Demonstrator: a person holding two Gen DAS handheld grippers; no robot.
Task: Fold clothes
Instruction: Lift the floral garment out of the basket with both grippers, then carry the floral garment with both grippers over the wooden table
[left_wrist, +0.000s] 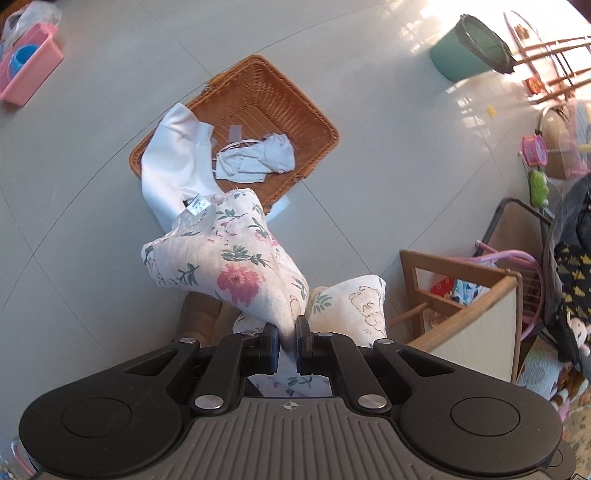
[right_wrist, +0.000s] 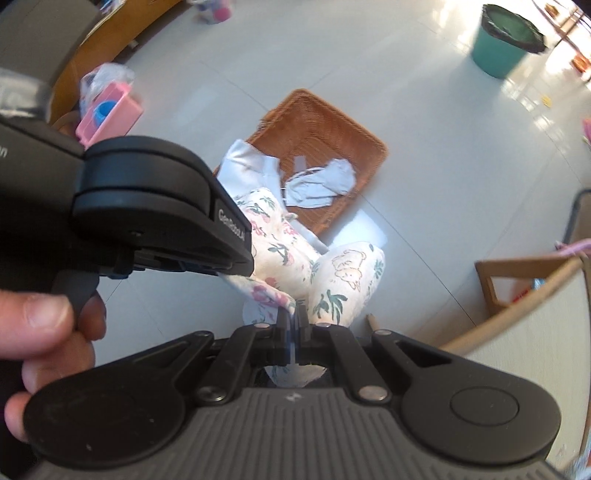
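A white garment with pink flowers and green leaves (left_wrist: 229, 258) hangs in the air over the floor. My left gripper (left_wrist: 291, 334) is shut on one bunched edge of it. My right gripper (right_wrist: 293, 321) is shut on another edge of the floral garment (right_wrist: 273, 236). A bear-printed part of the same cloth (right_wrist: 347, 277) hangs just to the right. The right wrist view shows the left gripper (right_wrist: 240, 269) from the side, close by on the left, with a hand (right_wrist: 40, 325) on its trigger.
A wicker basket (left_wrist: 266, 92) sits on the pale tiled floor below. A grey garment (left_wrist: 255, 158) lies in it and a white garment (left_wrist: 173, 158) is draped over its rim. A green bin (left_wrist: 461, 55), a pink box (left_wrist: 29, 74) and a wooden chair (left_wrist: 461, 295) stand around.
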